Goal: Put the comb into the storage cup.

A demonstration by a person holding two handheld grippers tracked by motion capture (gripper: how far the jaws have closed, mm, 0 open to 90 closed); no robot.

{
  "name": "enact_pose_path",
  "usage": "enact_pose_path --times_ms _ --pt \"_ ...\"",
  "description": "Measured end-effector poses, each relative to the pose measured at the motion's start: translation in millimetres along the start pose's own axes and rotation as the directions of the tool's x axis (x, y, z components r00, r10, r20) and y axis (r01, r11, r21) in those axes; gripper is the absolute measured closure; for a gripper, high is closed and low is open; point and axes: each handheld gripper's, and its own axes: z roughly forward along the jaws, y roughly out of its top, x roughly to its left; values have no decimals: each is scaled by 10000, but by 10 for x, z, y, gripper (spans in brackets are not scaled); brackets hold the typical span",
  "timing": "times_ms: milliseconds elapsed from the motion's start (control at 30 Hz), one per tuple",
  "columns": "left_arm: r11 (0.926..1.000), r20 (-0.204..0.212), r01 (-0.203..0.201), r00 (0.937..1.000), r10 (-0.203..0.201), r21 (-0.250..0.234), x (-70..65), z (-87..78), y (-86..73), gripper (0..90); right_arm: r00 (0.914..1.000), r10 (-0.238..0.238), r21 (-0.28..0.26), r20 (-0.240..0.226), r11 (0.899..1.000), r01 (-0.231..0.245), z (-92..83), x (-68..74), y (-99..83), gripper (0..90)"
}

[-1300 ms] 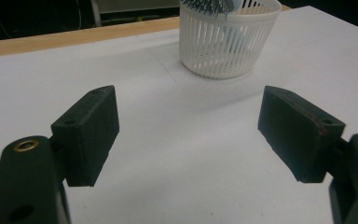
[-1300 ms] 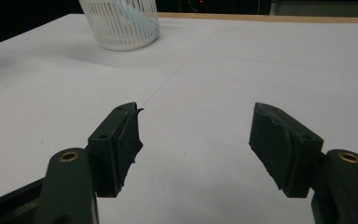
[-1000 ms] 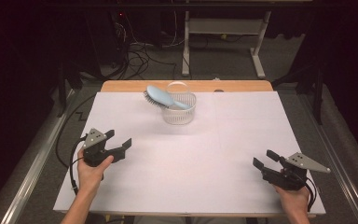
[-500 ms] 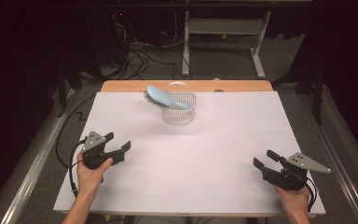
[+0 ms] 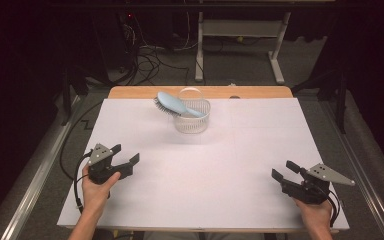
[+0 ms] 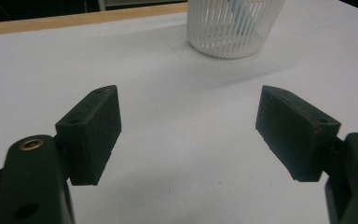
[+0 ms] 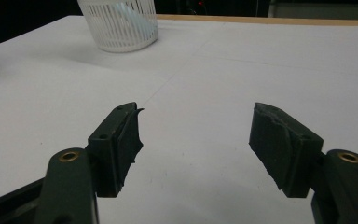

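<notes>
Both grippers sit low at the near side of the table (image 5: pixel 240 165), one at each corner, well apart from each other. The left gripper (image 5: pixel 128 155), held in the person's left hand (image 5: pixel 96 187), has its jaws spread wide with nothing between them; in the left gripper view (image 6: pixel 189 126) there is just white tabletop in the gap. Same story on the other side: the right gripper (image 5: pixel 286 170), in the right hand (image 5: pixel 314 212), is wide open and empty, its right gripper view (image 7: pixel 196 135) showing bare white surface between the pads.

Far across the table, near the wooden back edge, stands the white slatted basket (image 5: pixel 192 120). The light blue hairbrush (image 5: pixel 172 103) lies tilted across its rim, handle down inside, bristled head sticking out past the left side. The basket is well away from both grippers, ahead of each in its own view (image 6: pixel 233 28) (image 7: pixel 119 23).
</notes>
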Motion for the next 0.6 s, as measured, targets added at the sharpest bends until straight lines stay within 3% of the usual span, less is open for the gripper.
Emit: enact_pose_path --times_ms 600 --pt "9999 -42 157 9999 -157 5 9 0 -96 236 10000 1 -9 -13 10000 -1 -1 -3 0 338"
